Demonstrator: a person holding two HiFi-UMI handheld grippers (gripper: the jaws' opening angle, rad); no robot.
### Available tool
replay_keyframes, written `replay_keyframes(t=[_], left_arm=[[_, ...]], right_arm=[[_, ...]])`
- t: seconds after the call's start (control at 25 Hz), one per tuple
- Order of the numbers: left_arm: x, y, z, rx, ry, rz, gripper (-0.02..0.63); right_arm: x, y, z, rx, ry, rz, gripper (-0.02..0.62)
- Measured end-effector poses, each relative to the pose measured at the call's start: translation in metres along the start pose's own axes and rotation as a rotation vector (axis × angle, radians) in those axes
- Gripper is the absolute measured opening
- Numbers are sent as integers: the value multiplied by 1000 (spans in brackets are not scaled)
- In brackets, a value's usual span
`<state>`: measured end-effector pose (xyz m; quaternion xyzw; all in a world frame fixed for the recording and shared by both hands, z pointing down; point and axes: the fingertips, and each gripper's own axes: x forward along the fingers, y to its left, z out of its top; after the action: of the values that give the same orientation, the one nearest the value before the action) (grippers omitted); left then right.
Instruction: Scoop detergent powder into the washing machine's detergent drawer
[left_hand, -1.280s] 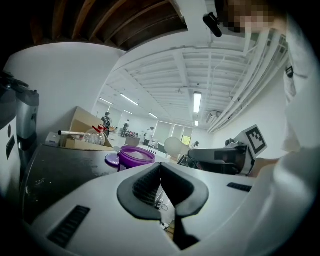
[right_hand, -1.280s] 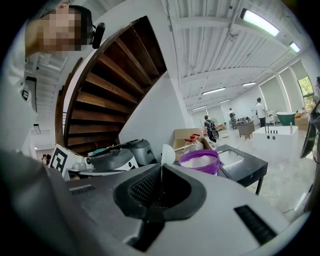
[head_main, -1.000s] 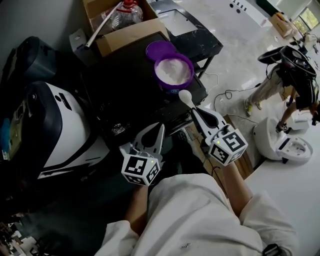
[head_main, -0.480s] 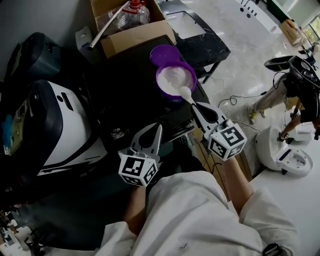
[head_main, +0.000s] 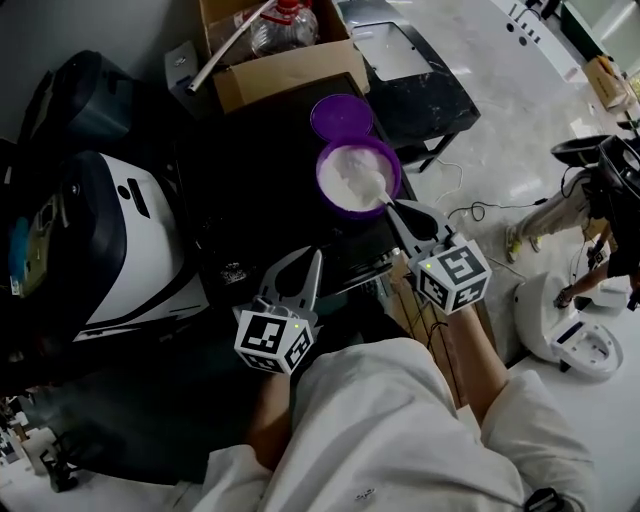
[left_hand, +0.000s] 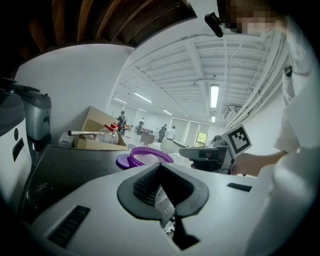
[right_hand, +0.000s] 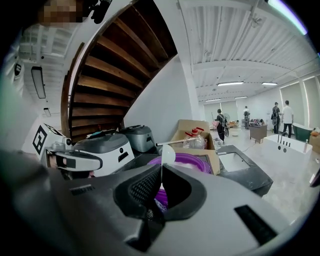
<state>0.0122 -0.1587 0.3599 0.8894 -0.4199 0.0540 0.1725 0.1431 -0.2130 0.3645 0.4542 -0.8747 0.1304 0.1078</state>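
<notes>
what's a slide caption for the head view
Right tool holds a white spoon over the purple tub's powder; left tool shut, empty.

A black table (head_main: 250, 170) seen from above. At 3 o'clock on its top, close to the right edge, stands an open purple tub (head_main: 345, 209) filled with white powder (head_main: 345, 170). The tub's round purple lid (head_main: 341, 116) lies flat at about 2 o'clock, touching the tub. A cardboard box (head_main: 290, 70) sits at 12 o'clock along the far edge, a small grey box (head_main: 181, 62) at 11 o'clock, and a small pale label (head_main: 232, 270) at 7 o'clock.
</notes>
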Motion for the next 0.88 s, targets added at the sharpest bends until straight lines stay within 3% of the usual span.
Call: replay_keyframes(t=[0.28,0.88], left_arm=[[20,6,3,-9,0,37,18],[45,15,11,-16,-2,99,18]], right_arm=[[18,-24,3,-148,64,-20,15],[53,-47,-4,-318,271,12,14]])
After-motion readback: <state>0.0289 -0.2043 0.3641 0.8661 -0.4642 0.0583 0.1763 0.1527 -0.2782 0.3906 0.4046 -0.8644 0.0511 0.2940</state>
